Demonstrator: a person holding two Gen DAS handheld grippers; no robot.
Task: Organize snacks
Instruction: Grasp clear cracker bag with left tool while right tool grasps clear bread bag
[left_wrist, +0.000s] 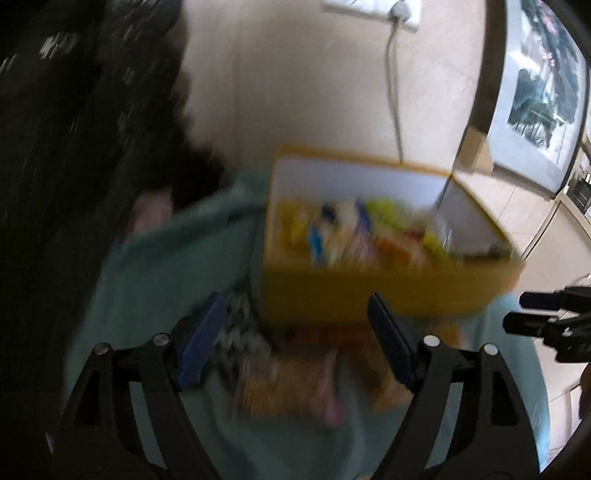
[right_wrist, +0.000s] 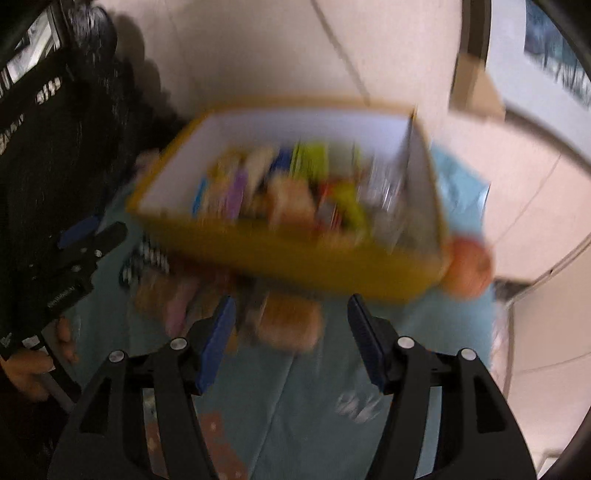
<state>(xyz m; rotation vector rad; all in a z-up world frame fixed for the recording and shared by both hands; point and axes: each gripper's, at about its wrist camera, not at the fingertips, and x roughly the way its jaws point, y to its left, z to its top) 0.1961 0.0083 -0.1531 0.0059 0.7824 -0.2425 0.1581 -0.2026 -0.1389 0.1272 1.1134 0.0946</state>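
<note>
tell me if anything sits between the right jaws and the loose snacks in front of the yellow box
Nothing visible does. The right gripper is open, and the loose snacks lie on the teal cloth just ahead of it, on the near side of the yellow box. Blur hides fine detail.

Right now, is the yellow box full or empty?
Partly full: blurred colourful packets cover the floor of the yellow box, while its white inner walls stay bare above them.
</note>
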